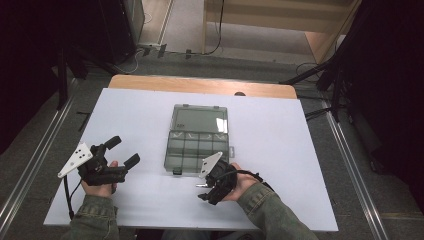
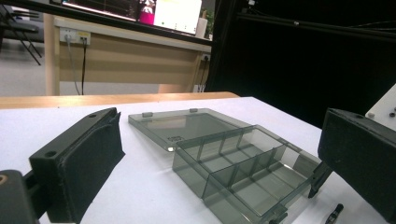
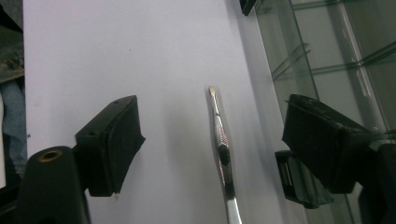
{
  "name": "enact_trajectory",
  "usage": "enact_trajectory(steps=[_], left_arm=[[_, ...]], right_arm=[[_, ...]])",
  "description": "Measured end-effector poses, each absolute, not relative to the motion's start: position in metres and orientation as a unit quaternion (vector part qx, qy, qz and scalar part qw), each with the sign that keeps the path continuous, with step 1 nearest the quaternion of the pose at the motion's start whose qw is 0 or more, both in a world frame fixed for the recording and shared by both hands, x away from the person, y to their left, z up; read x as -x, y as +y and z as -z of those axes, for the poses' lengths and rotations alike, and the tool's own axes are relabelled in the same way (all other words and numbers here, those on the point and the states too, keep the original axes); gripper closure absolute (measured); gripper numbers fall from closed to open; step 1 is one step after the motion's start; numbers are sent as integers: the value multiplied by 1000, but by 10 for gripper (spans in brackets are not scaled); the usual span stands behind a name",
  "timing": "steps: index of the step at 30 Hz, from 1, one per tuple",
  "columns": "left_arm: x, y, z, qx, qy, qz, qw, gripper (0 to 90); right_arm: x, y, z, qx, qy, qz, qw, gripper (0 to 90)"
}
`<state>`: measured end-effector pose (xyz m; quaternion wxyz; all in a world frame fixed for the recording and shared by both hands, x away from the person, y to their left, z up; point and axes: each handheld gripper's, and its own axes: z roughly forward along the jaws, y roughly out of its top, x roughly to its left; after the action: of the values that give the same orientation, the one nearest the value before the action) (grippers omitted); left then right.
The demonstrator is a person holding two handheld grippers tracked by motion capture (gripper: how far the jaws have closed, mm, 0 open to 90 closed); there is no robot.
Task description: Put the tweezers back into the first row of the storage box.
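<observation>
**A:** What stood at the left of the table?

**B:** The left gripper (image 1: 122,151), held in the person's left hand (image 1: 100,185), hovered over the white sheet (image 1: 280,150) near its left edge, jaws spread wide and gripping nothing. Bare sheet lay open between it and the smoked plastic organizer box (image 1: 195,150).

**A:** And the box itself?

**B:** It sat at the middle of the sheet, lid (image 1: 199,119) folded flat toward the far wooden table edge (image 1: 200,85). In the left gripper view the box (image 2: 243,168) showed its dividers, and the compartments that could be seen held nothing. Wide margins of sheet ran on both sides of it.

**A:** What about the right side?

**B:** The right gripper (image 1: 206,192) hung just off the box's near right corner, close to the sheet's front edge. In the right gripper view its jaws stood apart, released, either side of a slim metal tool (image 3: 222,154) lying flat on the sheet, touching neither pad. The tool lay just beside the box's near wall (image 3: 285,65), next to a dark latch (image 3: 299,184).
</observation>
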<state>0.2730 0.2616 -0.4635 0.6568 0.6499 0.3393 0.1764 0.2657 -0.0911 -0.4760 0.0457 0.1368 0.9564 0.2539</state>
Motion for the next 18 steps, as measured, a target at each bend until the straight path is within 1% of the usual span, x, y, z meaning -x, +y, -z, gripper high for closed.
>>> enact_trajectory(steps=[2, 12, 13, 16, 17, 18], left_arm=[[-273, 262, 463, -650, 339, -177, 657, 0], [-273, 262, 464, -649, 340, -177, 657, 0], [-273, 262, 464, -649, 339, -177, 657, 0], [-273, 262, 463, -649, 339, -177, 657, 0], [-273, 262, 463, -649, 339, -177, 658, 0], [-273, 262, 463, -649, 339, -177, 657, 0]], right_arm=[[-266, -89, 474, -137, 959, -245, 44, 234], [-269, -82, 477, -130, 971, -197, 48, 388], [-271, -80, 477, -131, 973, -183, 46, 425], [-274, -78, 476, -131, 975, -173, 39, 446], [-276, -76, 476, -136, 977, -159, 37, 485], [-276, -76, 476, -136, 977, -159, 37, 485]])
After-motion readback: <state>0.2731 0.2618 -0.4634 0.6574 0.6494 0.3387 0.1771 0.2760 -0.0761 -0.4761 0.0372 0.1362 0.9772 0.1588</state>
